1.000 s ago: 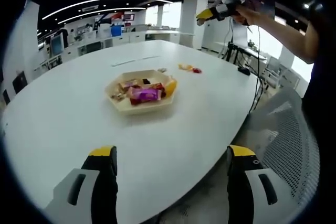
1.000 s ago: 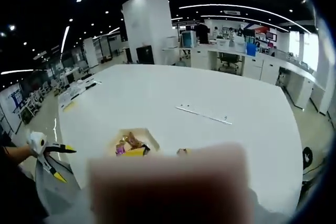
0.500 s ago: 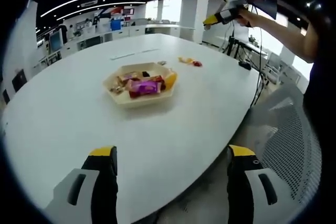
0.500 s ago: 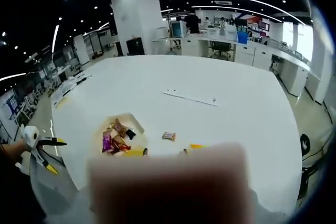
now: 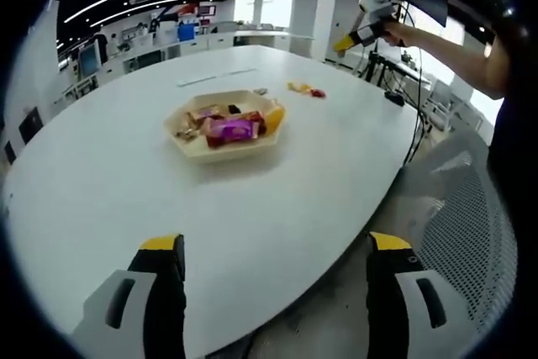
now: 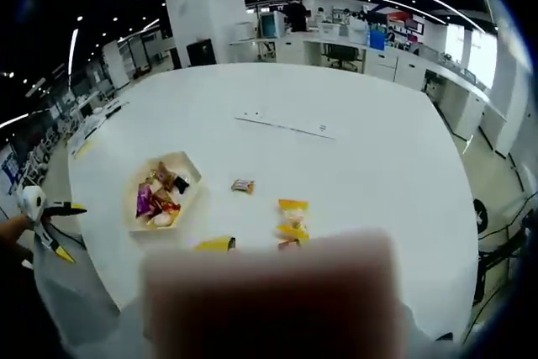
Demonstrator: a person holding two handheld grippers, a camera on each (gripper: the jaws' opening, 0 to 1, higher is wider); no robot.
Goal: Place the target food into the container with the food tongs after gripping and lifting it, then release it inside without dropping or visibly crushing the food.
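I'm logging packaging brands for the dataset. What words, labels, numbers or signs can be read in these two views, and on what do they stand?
None can be read.
Snack wrappers in the tray: print too small and blurred.
Loose yellow packet and small wrapped sweet on the white table: no legible text.
Red and blue signs on the far wall: too blurred.

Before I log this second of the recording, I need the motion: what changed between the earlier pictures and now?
The right gripper, held high in a person's hand, has swung out over the table; its view now takes in the loose snacks beside the tray, earlier cut off. Nothing was gripped or released. The left gripper stays open near the table edge, and the tray's snacks lie as before.
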